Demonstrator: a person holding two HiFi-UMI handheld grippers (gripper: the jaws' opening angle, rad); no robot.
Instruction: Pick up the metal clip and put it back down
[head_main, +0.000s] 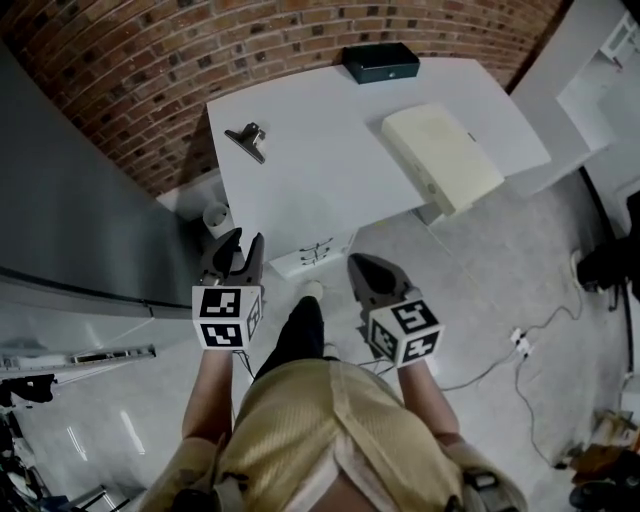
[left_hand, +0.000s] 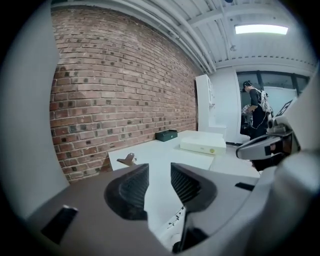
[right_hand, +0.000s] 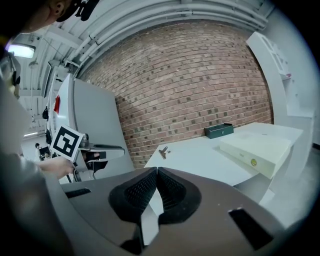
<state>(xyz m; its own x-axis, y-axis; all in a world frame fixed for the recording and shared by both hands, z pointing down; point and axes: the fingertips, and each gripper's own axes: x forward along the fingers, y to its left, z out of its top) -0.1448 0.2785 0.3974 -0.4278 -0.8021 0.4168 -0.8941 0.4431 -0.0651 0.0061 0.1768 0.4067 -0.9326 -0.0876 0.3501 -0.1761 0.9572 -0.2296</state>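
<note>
Looking steeply down in the head view, we find one metal clip (head_main: 248, 139) lying on the white table (head_main: 330, 190) near its far left corner. It is well apart from the left gripper (head_main: 240, 250) and the right gripper (head_main: 368, 272), both held off the table's near edge. We count two boxes on that one table: a dark box (head_main: 380, 62) at the far edge and a flat cream box (head_main: 442, 155) toward the right. Only this view gives us the white plug (head_main: 519, 341) on the floor. Only the left gripper view gives us a person (left_hand: 256, 107) standing far off at the right. There the left jaws stand spread with nothing between them. In the right gripper view the jaws are pressed together at the tips, empty.
</note>
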